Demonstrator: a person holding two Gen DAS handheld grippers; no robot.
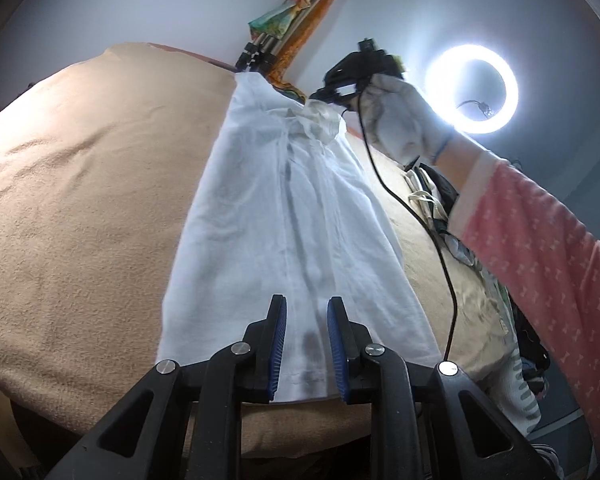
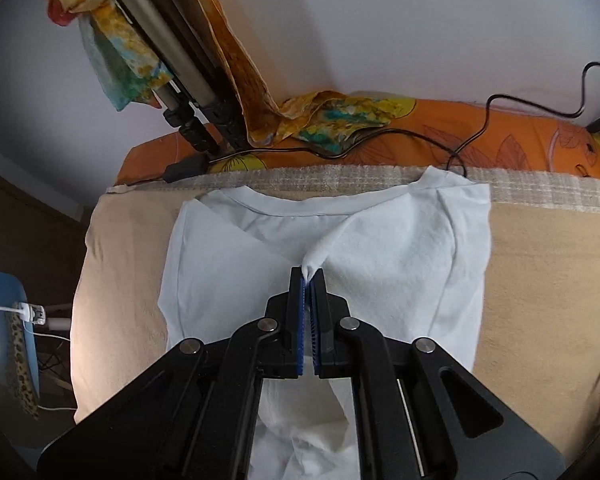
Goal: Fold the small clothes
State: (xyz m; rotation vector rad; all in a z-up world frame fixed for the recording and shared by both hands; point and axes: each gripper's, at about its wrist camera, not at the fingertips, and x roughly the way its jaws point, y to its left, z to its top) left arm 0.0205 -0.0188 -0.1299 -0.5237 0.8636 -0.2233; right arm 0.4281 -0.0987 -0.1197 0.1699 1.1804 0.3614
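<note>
A small white T-shirt [image 1: 284, 216] lies lengthwise on a tan blanket [image 1: 80, 200], its hem nearest me and a dark stain near the hem. My left gripper [image 1: 306, 306] is open, its blue pads either side of the hem's middle, holding nothing. My right gripper [image 2: 309, 276] is shut on a pinch of the shirt [image 2: 380, 248] near the sleeve and collar, lifting the fabric into a peak. It also shows in the left wrist view [image 1: 340, 88], held by a white-gloved hand at the shirt's far end.
A tripod with a colourful scarf [image 2: 112, 52] leans at the bed's head over an orange floral sheet [image 2: 500, 140]. Black cables [image 2: 480, 128] cross there. A ring light [image 1: 472, 88] shines at right. Other clothes [image 1: 432, 200] are piled at the bed's right side.
</note>
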